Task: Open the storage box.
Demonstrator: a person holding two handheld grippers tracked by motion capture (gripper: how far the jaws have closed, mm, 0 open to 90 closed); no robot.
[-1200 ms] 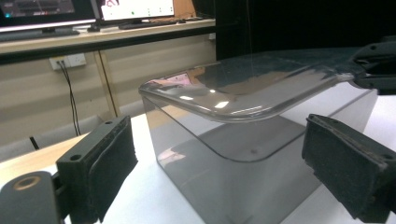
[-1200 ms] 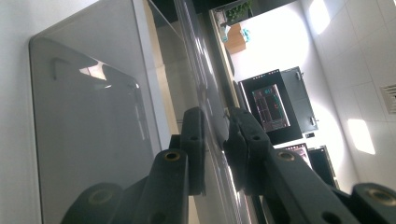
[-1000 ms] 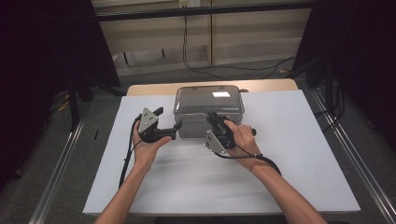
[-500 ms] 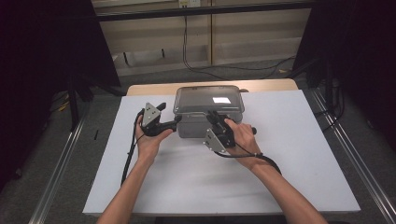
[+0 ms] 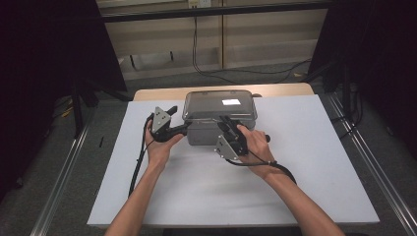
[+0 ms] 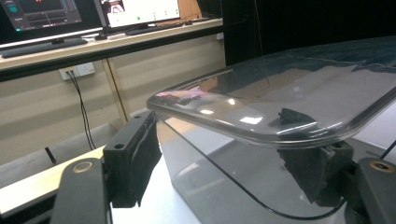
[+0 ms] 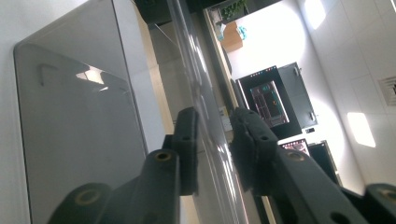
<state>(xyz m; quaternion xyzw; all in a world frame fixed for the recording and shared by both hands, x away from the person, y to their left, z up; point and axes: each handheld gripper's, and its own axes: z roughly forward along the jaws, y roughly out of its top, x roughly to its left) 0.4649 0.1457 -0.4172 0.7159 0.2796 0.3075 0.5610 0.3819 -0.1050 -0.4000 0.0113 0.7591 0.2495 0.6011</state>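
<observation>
While both hands work at the near side of the clear plastic box [image 5: 220, 118], that box sits on the white sheet [image 5: 305, 167] covering the counter, toward its far edge and roughly centred, with its transparent lid [image 5: 220, 104] on top catching a bright reflection. On the box's left front corner, the left gripper [image 5: 180, 129] is coming in level, and its jaws have just been closing: in the left gripper view [image 6: 224, 172] they stand partly apart, one pad just off the box's end wall and the other tucked under the overhanging lid rim [image 6: 280, 135], with the corner of the box between them; whether either pad is pressing yet is hard to call, and it looks like a gap on the outer side. Over at the front of the box, right of its centre, the right gripper [image 5: 227, 125] is angled up at the lid's near edge. In the right gripper view [image 7: 212, 149] its jaws sit narrow, one on each side of the thin clear lid edge [image 7: 205, 116], and they have just been easing open a little; the pads look to be right against the plastic, though a firm pinch cannot be confirmed. Cables [image 5: 140, 157] trail from each gripper back along the forearms toward the near edge of the counter.
</observation>
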